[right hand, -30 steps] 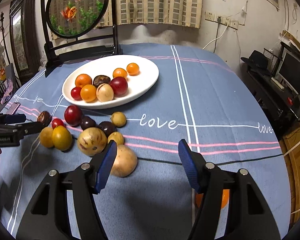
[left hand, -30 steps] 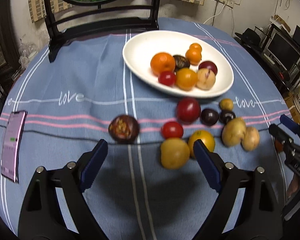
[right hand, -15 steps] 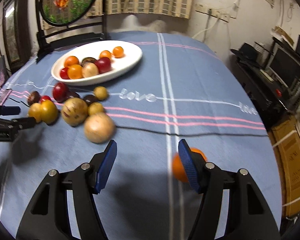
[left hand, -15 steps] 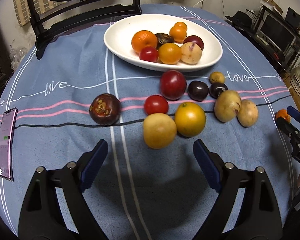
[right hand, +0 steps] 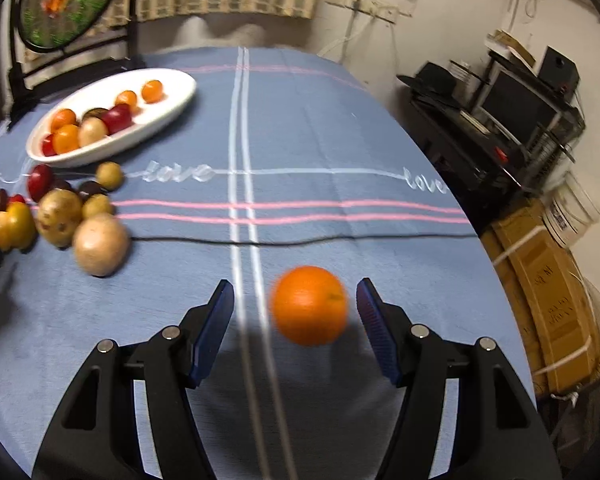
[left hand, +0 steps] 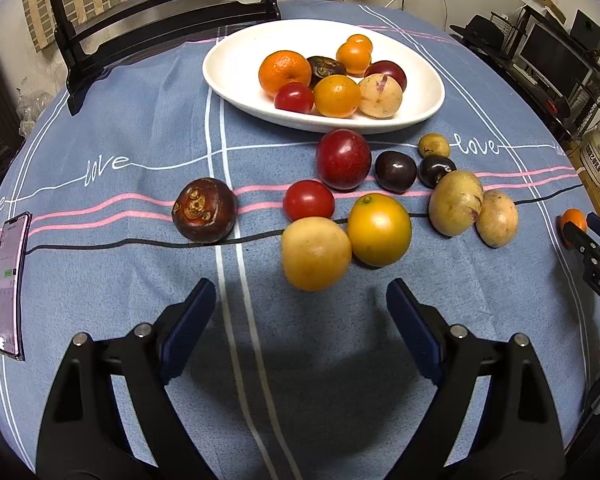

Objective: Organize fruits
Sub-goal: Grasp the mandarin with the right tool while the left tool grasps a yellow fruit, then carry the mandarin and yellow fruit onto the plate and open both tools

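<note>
Right gripper wide, orange sits between pads, not touched, on blue cloth. Left gripper wide, empty, yellow fruit at 12 o'clock. White plate at 12, holds 7 fruits.

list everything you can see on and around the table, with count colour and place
oval ceramic dish: 1, white, far middle of the table
fruits in the dish: 8, orange, red, dark and pale, clustered on its right half
loose fruits on the cloth: 11, yellow, red, dark purple and tan, near side of the dish
lone orange: 1, orange, apart at the right, between the right gripper's open fingers, untouched
tablecloth: 1, blue with pink and white stripes
phone: 1, pink-edged, left edge of the table
chair: 1, black, behind the table
left gripper: open, empty, short of the yellow fruit
right gripper: open
</note>
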`<state>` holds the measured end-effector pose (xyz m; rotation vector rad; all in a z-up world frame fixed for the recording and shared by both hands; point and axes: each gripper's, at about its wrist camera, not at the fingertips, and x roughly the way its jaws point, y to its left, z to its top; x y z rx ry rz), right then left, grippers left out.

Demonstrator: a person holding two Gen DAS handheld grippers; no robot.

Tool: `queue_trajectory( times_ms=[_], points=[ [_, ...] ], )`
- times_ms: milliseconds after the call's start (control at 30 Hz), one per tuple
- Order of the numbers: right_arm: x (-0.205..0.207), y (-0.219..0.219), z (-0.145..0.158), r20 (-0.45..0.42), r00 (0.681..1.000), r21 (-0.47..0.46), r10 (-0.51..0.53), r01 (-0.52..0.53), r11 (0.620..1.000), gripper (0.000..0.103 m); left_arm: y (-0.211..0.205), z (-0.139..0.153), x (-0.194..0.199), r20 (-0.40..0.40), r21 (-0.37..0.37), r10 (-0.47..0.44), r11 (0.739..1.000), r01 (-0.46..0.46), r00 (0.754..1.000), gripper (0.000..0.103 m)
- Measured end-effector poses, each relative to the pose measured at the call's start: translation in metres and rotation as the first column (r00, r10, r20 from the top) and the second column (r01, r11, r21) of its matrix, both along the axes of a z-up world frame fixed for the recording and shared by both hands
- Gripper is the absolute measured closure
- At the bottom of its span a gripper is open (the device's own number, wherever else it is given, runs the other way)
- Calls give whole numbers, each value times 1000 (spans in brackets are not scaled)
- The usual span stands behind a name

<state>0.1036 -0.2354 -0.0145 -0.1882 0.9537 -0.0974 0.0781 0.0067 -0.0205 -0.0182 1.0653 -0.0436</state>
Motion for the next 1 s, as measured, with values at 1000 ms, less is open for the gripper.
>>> queue_trajectory(
  times_ms=[1000],
  points=[
    [5, 125, 33, 5, 924, 326, 381, -362, 873, 59, -8, -15, 18, 71, 75, -3, 997, -2, 997, 52]
  ],
)
